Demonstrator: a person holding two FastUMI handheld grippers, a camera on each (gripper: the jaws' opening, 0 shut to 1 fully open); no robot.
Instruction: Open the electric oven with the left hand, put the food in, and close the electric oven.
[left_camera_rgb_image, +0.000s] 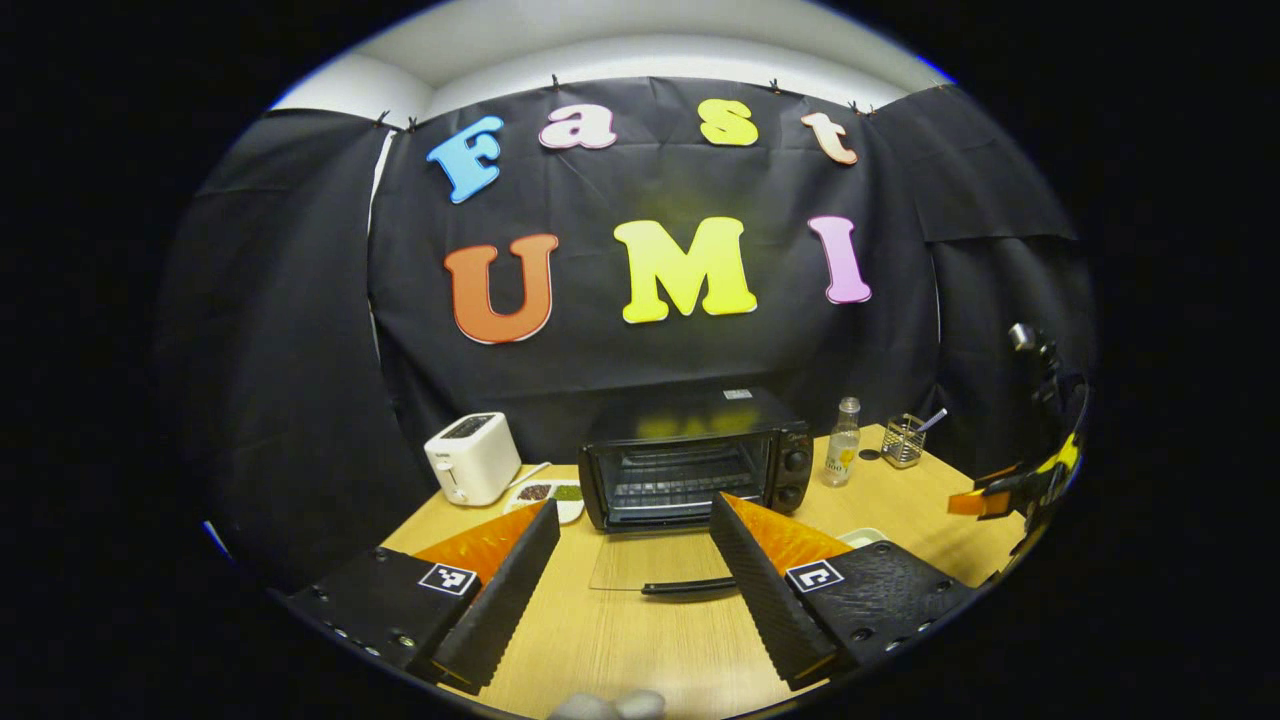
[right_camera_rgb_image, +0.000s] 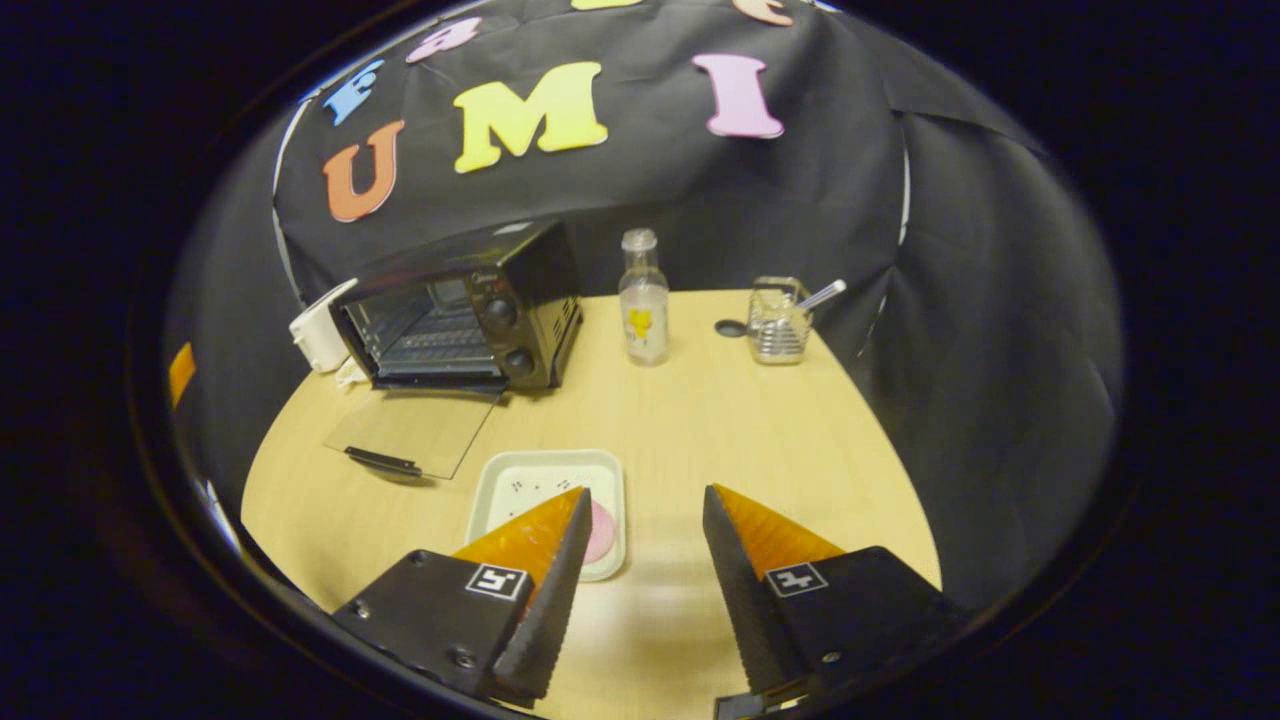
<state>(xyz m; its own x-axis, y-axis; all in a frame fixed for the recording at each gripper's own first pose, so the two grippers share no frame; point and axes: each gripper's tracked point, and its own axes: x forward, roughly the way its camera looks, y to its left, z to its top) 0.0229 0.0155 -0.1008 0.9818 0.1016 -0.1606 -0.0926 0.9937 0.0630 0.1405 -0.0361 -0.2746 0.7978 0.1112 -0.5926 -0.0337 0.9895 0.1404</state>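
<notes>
The electric oven (left_camera_rgb_image: 697, 470) stands at the counter's (left_camera_rgb_image: 640, 640) far edge, its glass door (left_camera_rgb_image: 660, 562) folded down flat. The left tool (left_camera_rgb_image: 634, 522) hovers open before it.

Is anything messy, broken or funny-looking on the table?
Nothing looks broken or spilled. The oven door lies flat open on the table, and the bottle stands upright. A pink food piece sits on the tray.

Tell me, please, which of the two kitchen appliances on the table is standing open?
The black electric oven: its glass door lies folded down flat; the white toaster beside it has no door.
</notes>
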